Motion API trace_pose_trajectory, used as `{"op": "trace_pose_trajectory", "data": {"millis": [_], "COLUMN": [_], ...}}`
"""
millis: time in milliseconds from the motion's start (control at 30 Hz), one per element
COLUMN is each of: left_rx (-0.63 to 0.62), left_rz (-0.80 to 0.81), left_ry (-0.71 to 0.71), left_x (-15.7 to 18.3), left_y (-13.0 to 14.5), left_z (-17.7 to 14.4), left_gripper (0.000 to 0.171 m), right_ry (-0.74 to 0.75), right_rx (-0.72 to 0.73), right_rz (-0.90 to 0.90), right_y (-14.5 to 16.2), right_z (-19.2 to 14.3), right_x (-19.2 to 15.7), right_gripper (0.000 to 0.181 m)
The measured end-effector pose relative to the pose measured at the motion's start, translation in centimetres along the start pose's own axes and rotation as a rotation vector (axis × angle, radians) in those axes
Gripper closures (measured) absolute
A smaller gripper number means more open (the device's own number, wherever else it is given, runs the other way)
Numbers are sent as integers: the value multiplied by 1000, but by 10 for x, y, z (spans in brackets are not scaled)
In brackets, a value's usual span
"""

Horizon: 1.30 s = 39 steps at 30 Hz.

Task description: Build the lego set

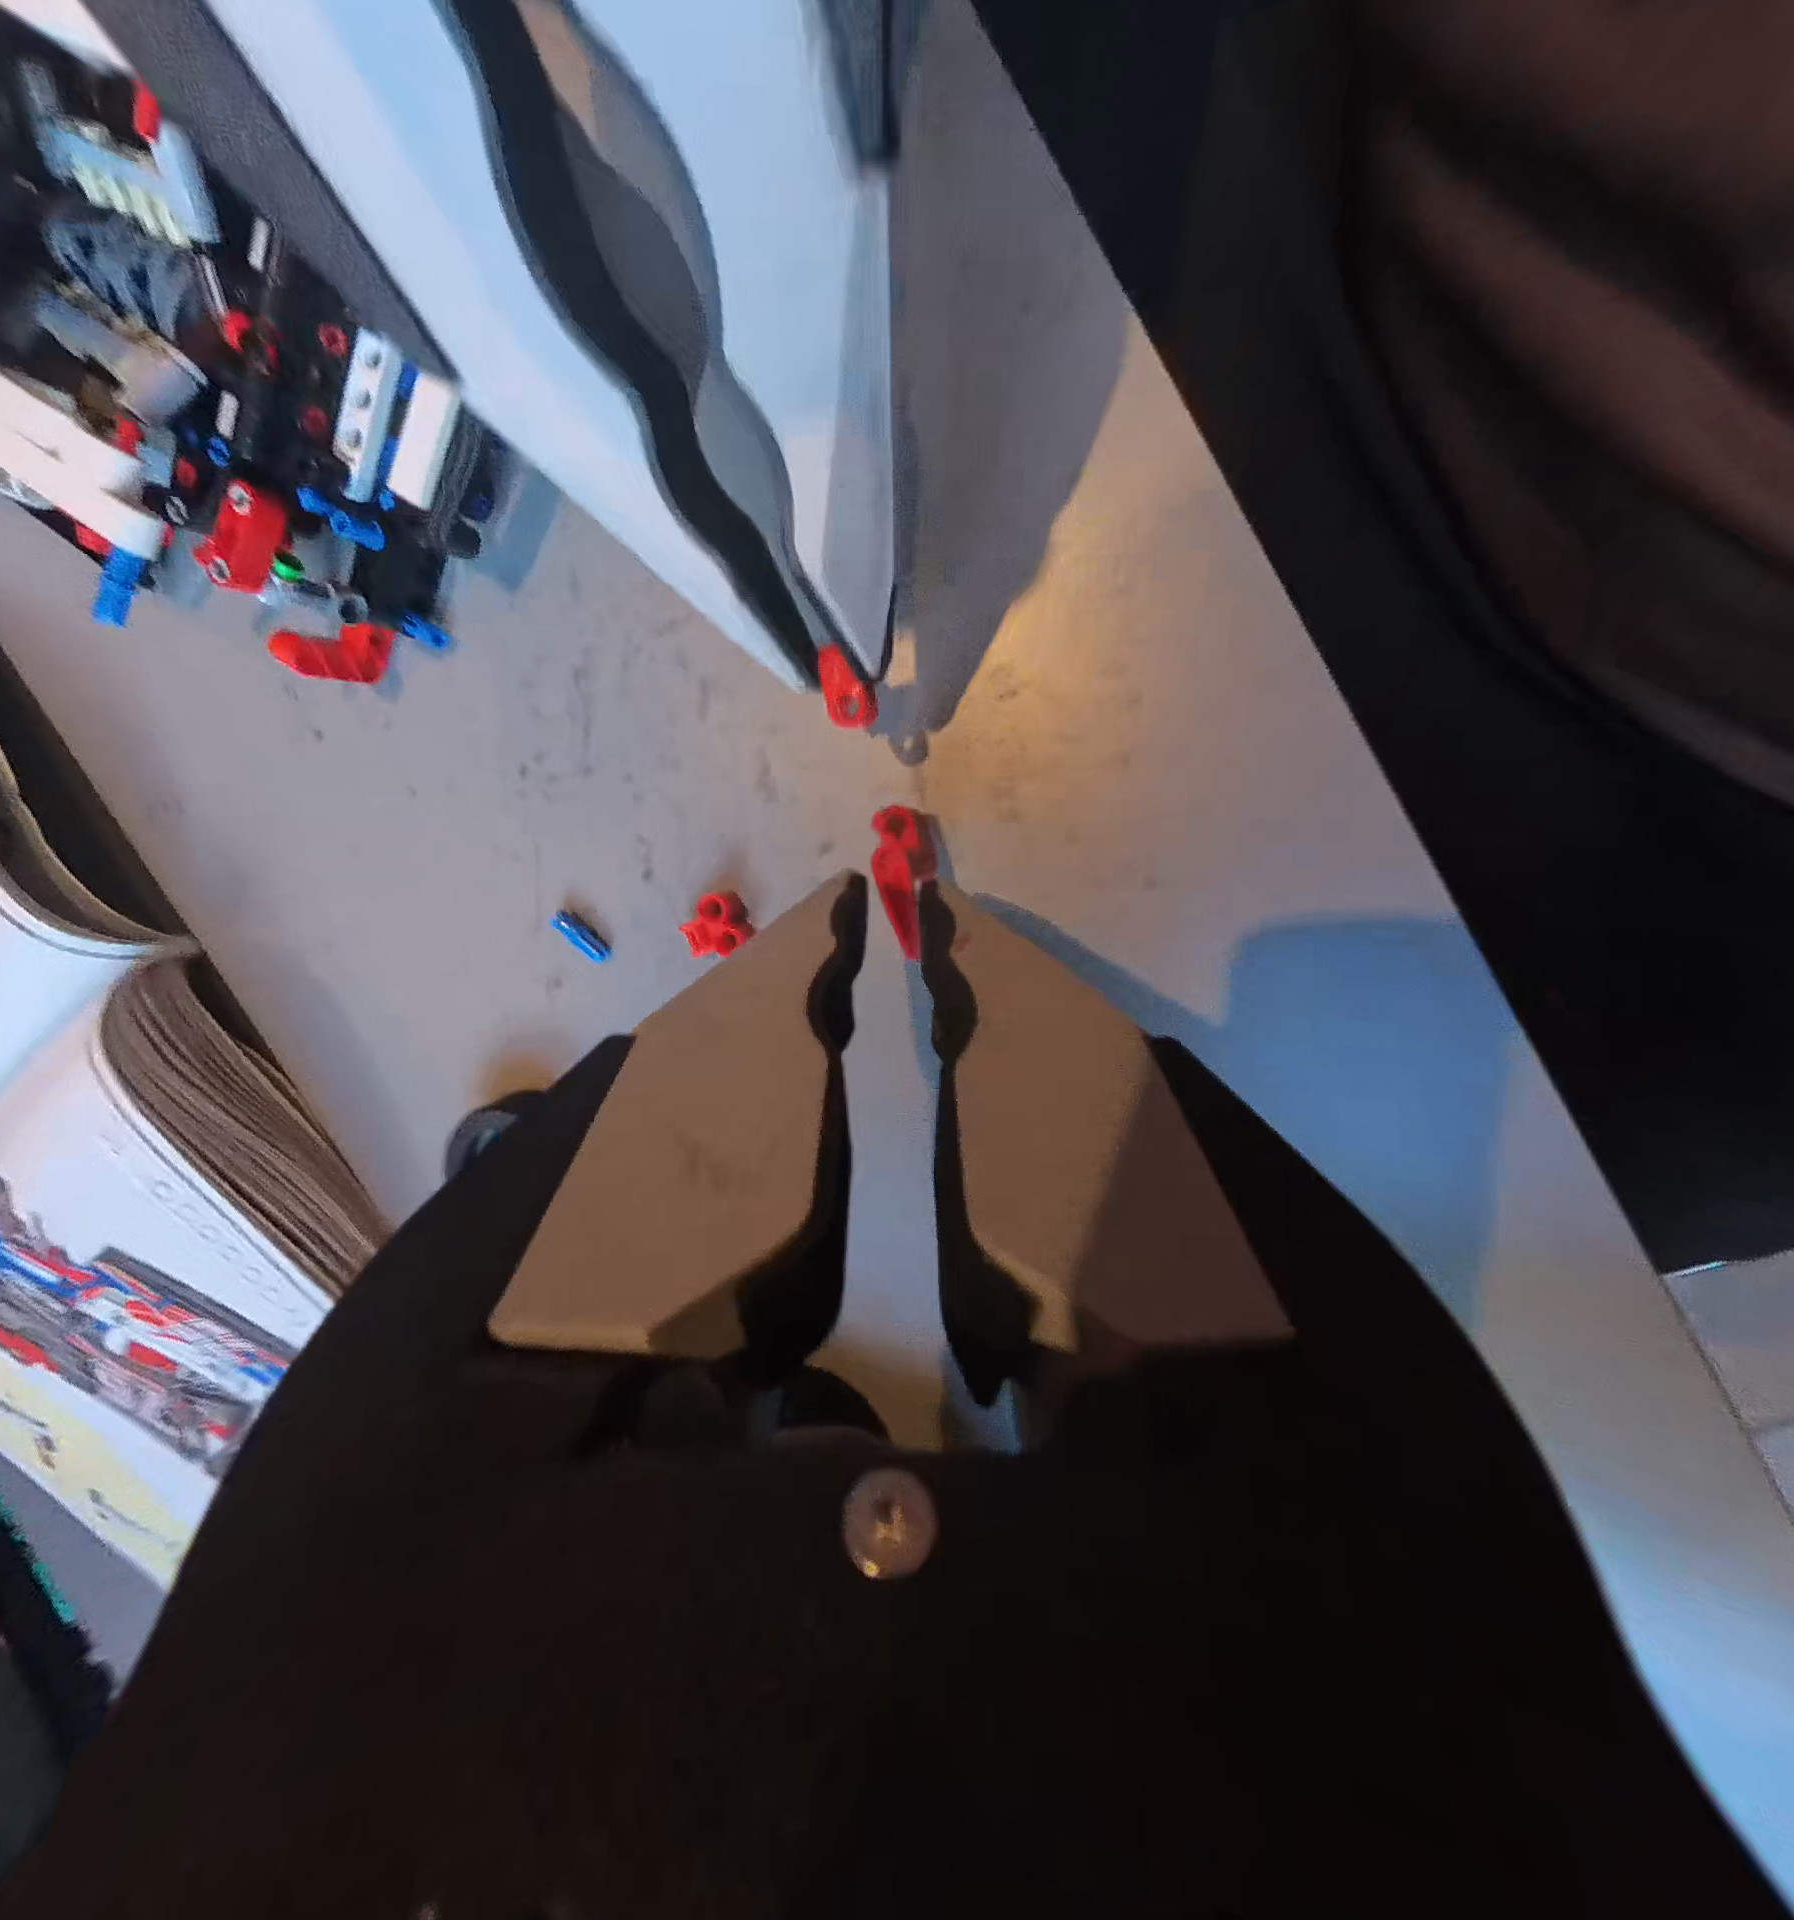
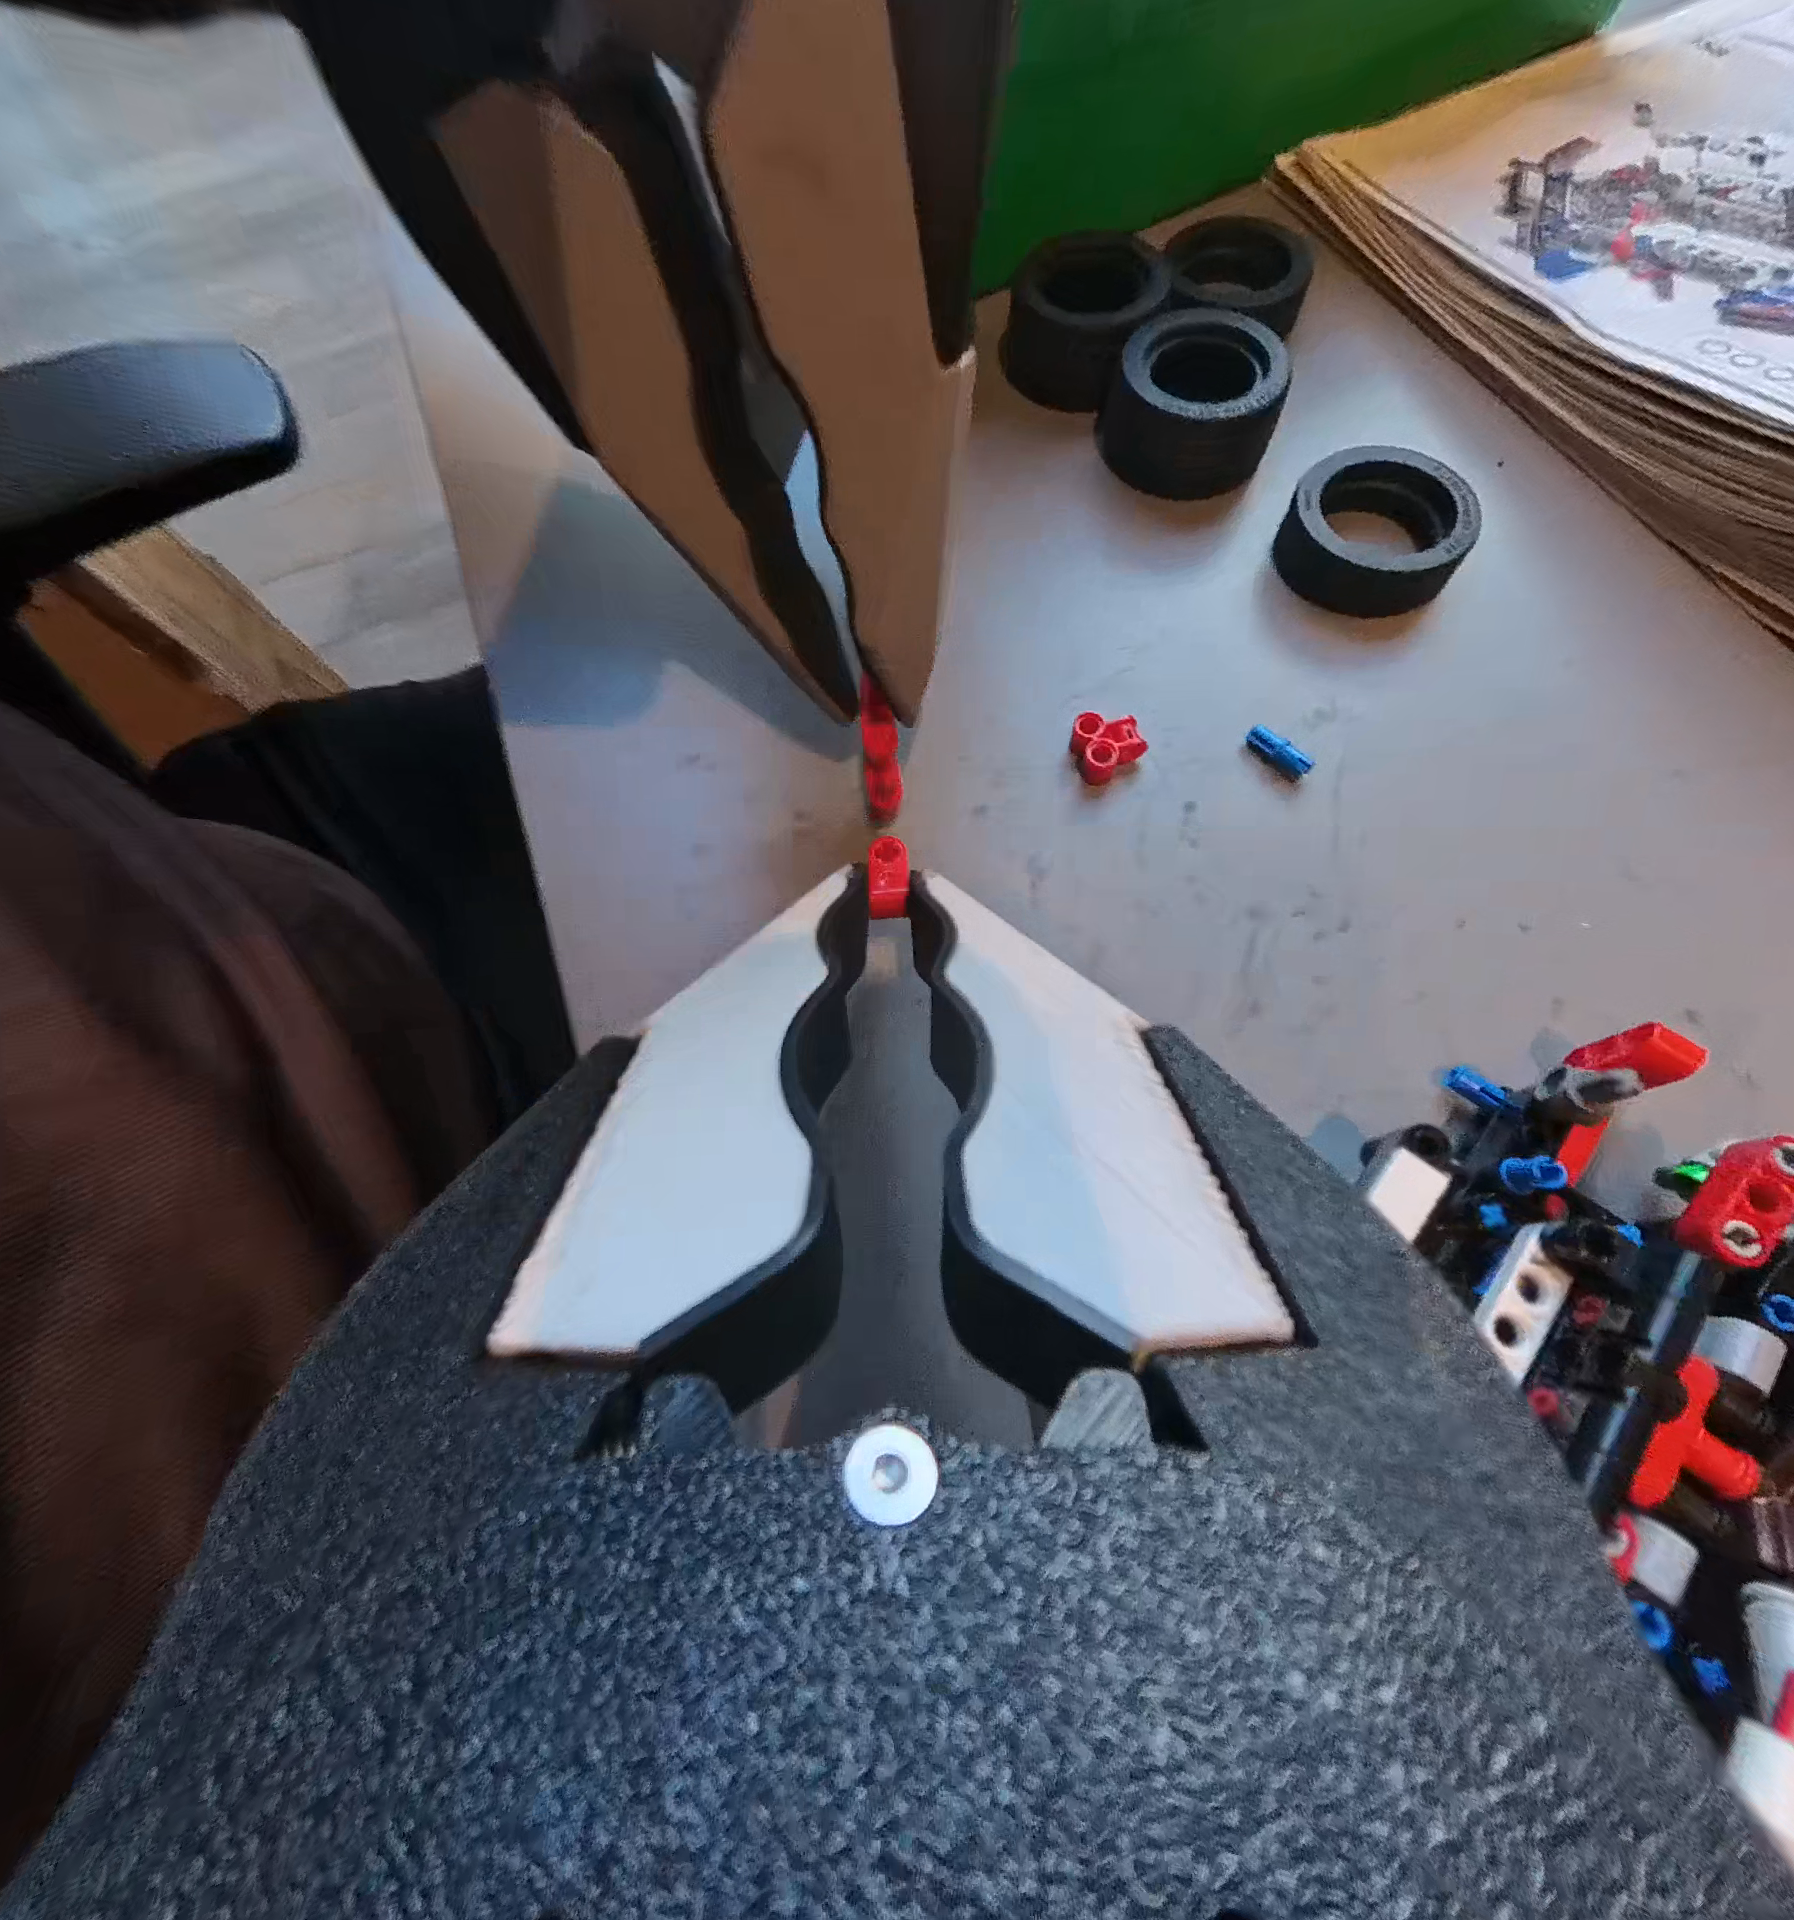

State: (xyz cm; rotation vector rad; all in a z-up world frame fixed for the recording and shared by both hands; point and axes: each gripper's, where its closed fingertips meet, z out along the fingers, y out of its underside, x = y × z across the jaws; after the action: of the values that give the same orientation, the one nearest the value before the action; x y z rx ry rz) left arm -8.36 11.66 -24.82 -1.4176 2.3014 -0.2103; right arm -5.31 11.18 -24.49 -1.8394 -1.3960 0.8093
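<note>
Lego set (image 2: 1641, 1340): partly built black, red, blue and white chassis, resting on the tabletop (image 2: 1236, 914), off to the side of both grippers.
Left gripper (image 1: 895, 894): fingers clamped on a slim red beam (image 1: 898, 883), held by its lower end, tip reaching forward past the fingertips.
Right gripper (image 2: 888, 883): fingers closed on a small red connector (image 2: 887, 865), hole end poking out beyond the tips.
Gap: the two red pieces near each other, tip to tip, not yet touching; both held above the tabletop near its edge.
Long axis: beam roughly in line with the left fingers, aimed at the connector; connector short, aimed back at the beam.
Loose parts: red double connector (image 2: 1106, 746) and blue pin (image 2: 1278, 750) lying on the tabletop just beside the meeting point; four black tyres (image 2: 1376, 532) farther off; open instruction book (image 2: 1651, 312) at the far side.
Risk, misalignment: hole and beam end slightly off line, likely jamming instead of seating.
Risk, slip: thin grip on each piece, so a push could pivot it or pop it free.
Risk, loss: dropped piece could roll off the near edge.
</note>
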Motion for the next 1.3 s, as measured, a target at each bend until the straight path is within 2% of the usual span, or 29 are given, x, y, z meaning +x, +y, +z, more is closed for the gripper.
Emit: {"op": "trace_pose_trajectory", "data": {"millis": [133, 167, 233, 267, 367, 433, 500, 567, 700, 800, 900, 1000, 1100, 1200, 1300], "left_rx": [-15, -14, -55, -64, -30, -17, 41, 98, 61, 74, 108, 129, 147, 195, 134], "left_rz": [37, 30, -16, -42, -184, -369, -498, -518, -541, -510, -489, -449, -254, -101, -14], "left_ry": [-34, -40, -50, -47, -137, -188, -145, -127, -18, 6, -17, -71, -224, -459, -644], "left_x": [-6, -7, -7, -4, -8, -13, -8, -8, -9, -7, -7, -7, -4, -10, -16], "left_y": [0, 1, 10, 14, 21, 28, 23, 17, 17, 9, 3, 2, -4, -19, -20], "left_z": [3, 4, 4, 3, -5, -3, 4, 8, 15, 21, 24, 23, 19, 2, -15], "left_gripper": [165, 163, 147, 148, 156, 152, 144, 145, 136, 142, 155, 156, 156, 156, 156], "right_ry": [36, 41, 62, 77, 88, 88, 60, 36, 43, 50, 65, 56, 38, -17, -122], "right_rx": [-83, -94, -102, -106, -103, -102, -101, -100, -122, -127, -146, -112, -80, -37, 28], "right_rz": [-18, -24, -39, -42, -24, -2, 22, 32, 26, 14, -17, -10, 8, 42, 119], "right_y": [6, 7, 6, 6, 4, 3, 4, 5, 10, 12, 17, 13, 8, -1, -14], "right_z": [12, 14, 16, 15, 14, 15, 17, 17, 14, 13, 12, 8, 5, 5, 5], "right_x": [7, 8, 12, 15, 20, 22, 18, 14, 18, 17, 16, 13, 10, 1, -13], "right_gripper": [174, 174, 174, 174, 174, 174, 174, 174, 174, 172, 162, 157, 156, 157, 159]}}
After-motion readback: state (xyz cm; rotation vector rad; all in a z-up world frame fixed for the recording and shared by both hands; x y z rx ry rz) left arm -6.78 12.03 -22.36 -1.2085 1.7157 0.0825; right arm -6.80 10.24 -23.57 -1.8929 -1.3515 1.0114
